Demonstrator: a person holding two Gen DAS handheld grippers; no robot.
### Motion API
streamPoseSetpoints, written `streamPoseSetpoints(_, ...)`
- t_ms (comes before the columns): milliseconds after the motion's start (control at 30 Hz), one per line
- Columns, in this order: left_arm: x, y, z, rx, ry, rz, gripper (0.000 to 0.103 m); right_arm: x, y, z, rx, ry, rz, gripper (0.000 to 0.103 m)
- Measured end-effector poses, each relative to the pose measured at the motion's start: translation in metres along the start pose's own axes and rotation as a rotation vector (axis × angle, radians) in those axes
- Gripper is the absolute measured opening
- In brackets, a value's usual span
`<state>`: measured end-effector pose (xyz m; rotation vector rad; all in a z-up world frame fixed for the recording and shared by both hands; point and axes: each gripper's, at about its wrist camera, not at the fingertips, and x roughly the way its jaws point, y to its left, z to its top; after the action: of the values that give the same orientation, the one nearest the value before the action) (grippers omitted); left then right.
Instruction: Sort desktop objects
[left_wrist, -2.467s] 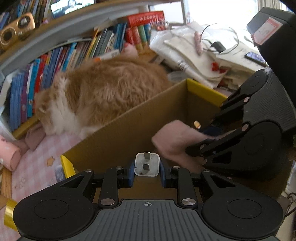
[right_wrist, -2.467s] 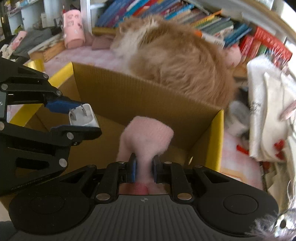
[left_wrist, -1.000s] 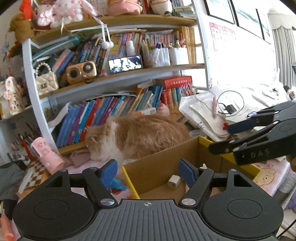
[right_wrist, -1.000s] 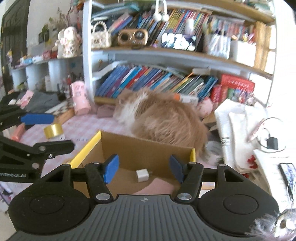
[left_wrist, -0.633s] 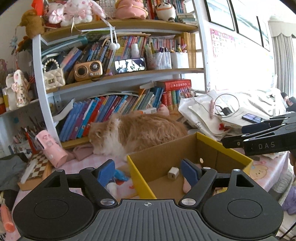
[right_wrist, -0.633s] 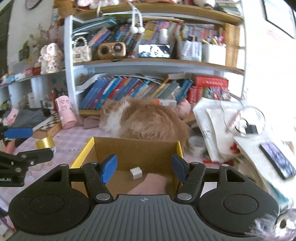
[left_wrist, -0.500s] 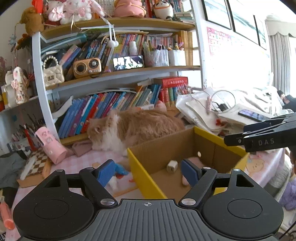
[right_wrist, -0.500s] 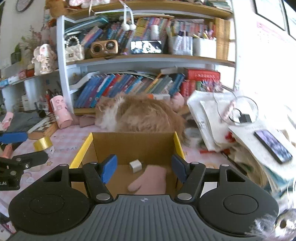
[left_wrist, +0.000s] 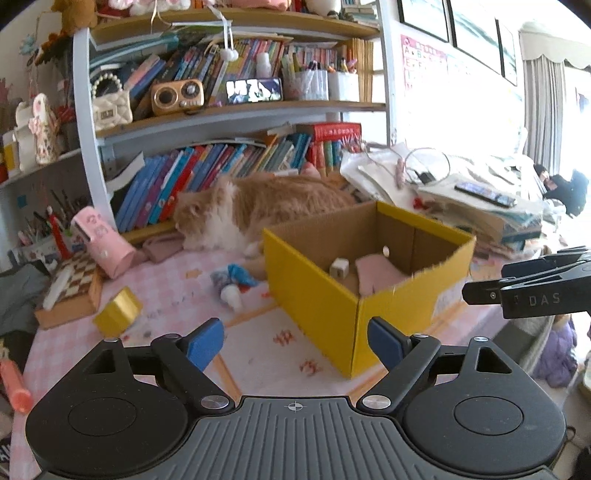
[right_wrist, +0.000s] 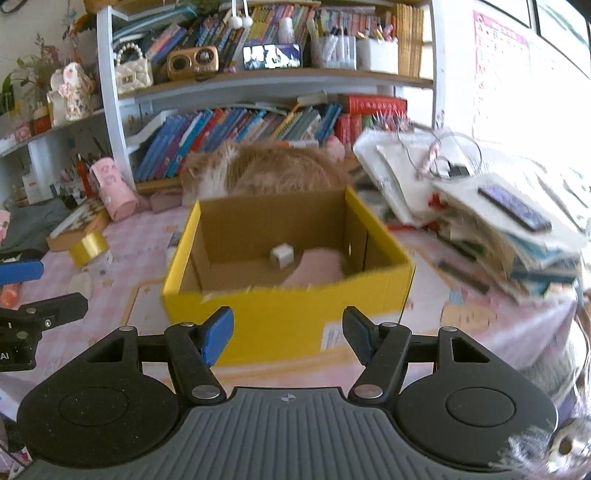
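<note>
A yellow cardboard box stands on the pink desk and also shows in the right wrist view. Inside it lie a white plug adapter and a pink mitten. My left gripper is open and empty, held back from the box's near corner. My right gripper is open and empty, in front of the box's near wall. A gold tape roll and a blue-and-white toy lie on the desk left of the box.
An orange-and-white cat lies behind the box against the bookshelf. A pink cup and a chessboard sit at the left. A pile of papers with a phone fills the right.
Both grippers let go of the adapter and the mitten inside the box, opened, and pulled back up and away from it. The two things now lie on the box floor.
</note>
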<state>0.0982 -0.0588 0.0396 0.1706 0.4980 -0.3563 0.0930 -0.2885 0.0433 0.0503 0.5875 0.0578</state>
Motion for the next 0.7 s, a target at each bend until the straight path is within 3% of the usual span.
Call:
streamPoseSetpoints(300,-0.019,0.024,-0.035,0.007,0.064,0.014,0.088,-0.013,0.045,-0.041,0.034,0.07,-0.004,0.063)
streamPoseSetpoints(700,-0.033,0.052,-0.064,0.012,0.118,0.064,0.09,-0.005,0.107,-0.066,0.01,0.12,0.048,0.065)
